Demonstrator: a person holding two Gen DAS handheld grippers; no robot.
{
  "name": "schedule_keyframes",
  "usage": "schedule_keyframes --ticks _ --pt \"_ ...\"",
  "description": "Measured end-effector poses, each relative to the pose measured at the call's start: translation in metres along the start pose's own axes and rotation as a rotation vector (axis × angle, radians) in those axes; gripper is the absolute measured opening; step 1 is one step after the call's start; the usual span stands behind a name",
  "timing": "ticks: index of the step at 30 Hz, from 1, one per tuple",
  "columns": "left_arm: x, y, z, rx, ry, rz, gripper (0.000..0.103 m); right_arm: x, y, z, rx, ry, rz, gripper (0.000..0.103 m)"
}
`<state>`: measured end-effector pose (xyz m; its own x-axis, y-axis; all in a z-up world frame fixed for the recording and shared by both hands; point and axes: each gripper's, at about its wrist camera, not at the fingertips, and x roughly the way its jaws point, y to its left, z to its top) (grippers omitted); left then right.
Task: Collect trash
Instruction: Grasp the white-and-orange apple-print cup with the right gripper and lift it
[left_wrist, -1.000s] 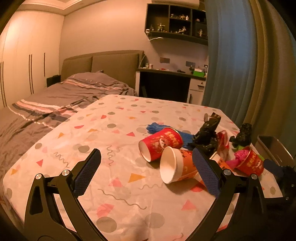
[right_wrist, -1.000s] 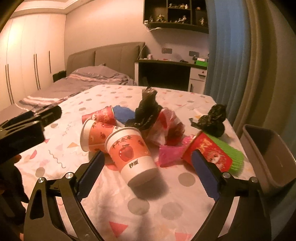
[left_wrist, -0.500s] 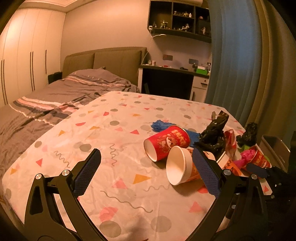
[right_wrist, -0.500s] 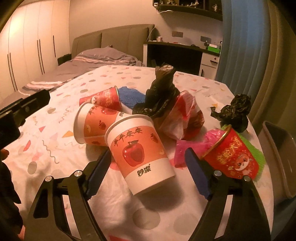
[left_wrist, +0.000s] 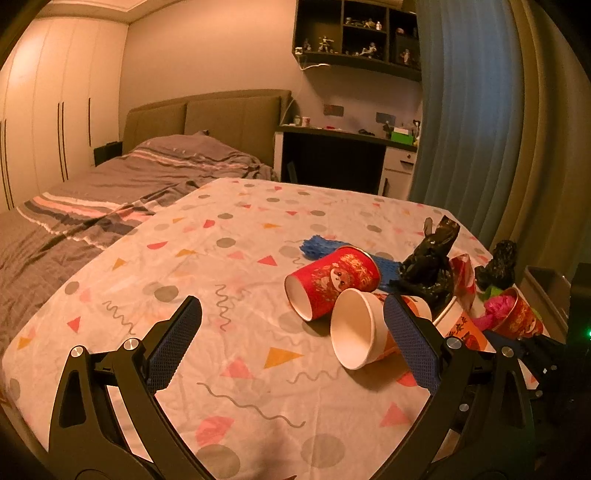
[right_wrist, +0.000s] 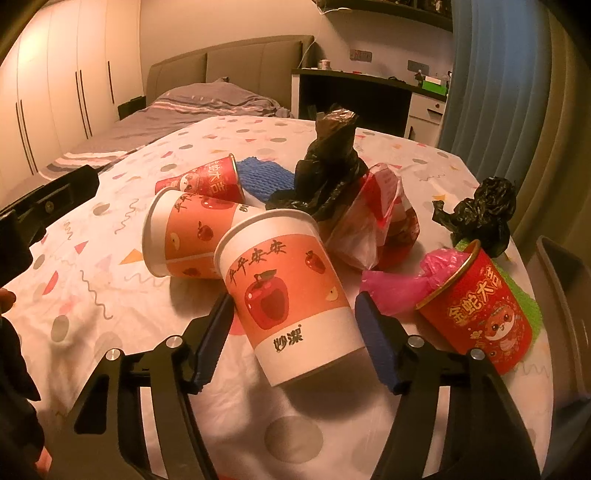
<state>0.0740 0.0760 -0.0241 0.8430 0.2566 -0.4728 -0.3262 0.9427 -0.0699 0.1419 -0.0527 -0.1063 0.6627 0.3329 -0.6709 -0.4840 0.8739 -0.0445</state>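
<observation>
Since the earlier frame the right gripper (right_wrist: 295, 332) has advanced and dropped onto the nearest apple-print paper cup (right_wrist: 288, 295), now between its closing jaws; pads close beside the cup's sides, contact not confirmed. Cup stands tilted on the patterned tablecloth (right_wrist: 295, 435), against a second apple cup (right_wrist: 188, 240). Left gripper (left_wrist: 291, 343) hovers wide apart, empty, over the cloth.
</observation>
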Motion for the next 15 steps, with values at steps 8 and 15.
schedule_keyframes --ticks 8,15 --pt "0.002 -0.005 -0.002 0.011 0.003 -0.009 0.097 -0.014 -0.008 -0.008 0.021 -0.034 -0.005 0.060" --pt "0.000 -0.012 -0.003 0.023 0.007 -0.017 0.097 -0.035 -0.017 -0.015 0.047 -0.076 -0.005 0.060"
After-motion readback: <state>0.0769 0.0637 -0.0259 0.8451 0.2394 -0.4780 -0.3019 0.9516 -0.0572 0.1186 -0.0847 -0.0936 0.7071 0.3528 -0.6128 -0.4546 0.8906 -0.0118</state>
